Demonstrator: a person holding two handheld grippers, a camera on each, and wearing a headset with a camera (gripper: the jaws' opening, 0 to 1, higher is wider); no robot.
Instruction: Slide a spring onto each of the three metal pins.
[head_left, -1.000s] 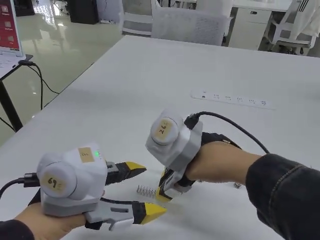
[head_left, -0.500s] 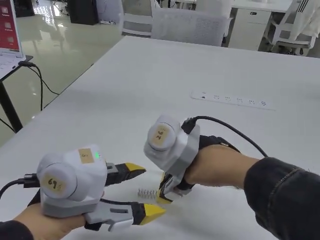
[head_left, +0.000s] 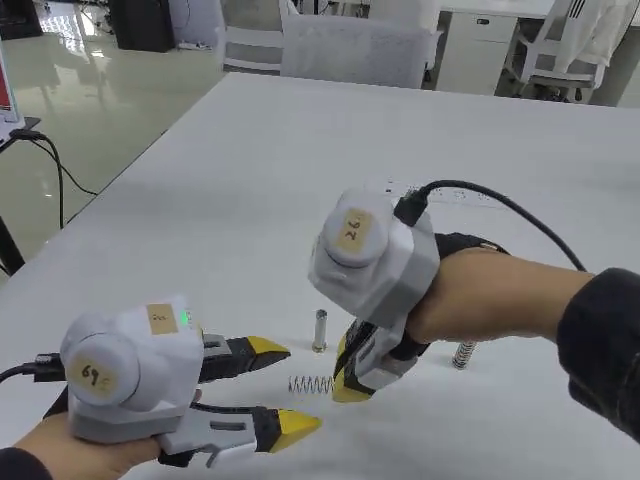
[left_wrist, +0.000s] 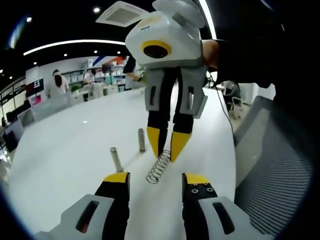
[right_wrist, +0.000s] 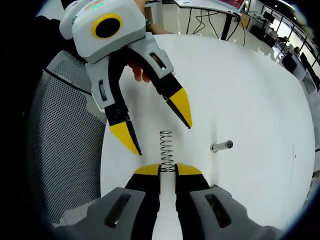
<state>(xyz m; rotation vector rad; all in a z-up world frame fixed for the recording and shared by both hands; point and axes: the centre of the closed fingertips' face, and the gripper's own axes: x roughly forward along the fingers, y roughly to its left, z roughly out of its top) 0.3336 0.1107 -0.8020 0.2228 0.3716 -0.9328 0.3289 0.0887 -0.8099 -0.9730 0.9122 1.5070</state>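
Note:
A loose spring (head_left: 310, 384) lies on the white table (head_left: 300, 160). My right gripper (head_left: 350, 378) is shut on its right end. In the right gripper view the spring (right_wrist: 166, 147) runs forward from the nearly touching jaws of the right gripper (right_wrist: 167, 170). My left gripper (head_left: 285, 388) stands open, its yellow fingertips (head_left: 268, 348) either side of the spring's free end. In the left gripper view the left gripper (left_wrist: 156, 179) faces the spring (left_wrist: 159, 166). A bare metal pin (head_left: 320, 330) stands just behind the spring. A second pin (head_left: 463, 354), with coils around it, stands beside the right hand.
A white power strip (head_left: 440, 192) lies further back on the table, and the right gripper's black cable (head_left: 500, 205) arcs over it. Office chairs (head_left: 350, 50) stand at the far edge. The table's left edge (head_left: 110, 195) drops to the floor.
The head camera has shifted. My right gripper has risen a little with the spring's end still in it, so the bare pin now shows. The left gripper has hardly moved.

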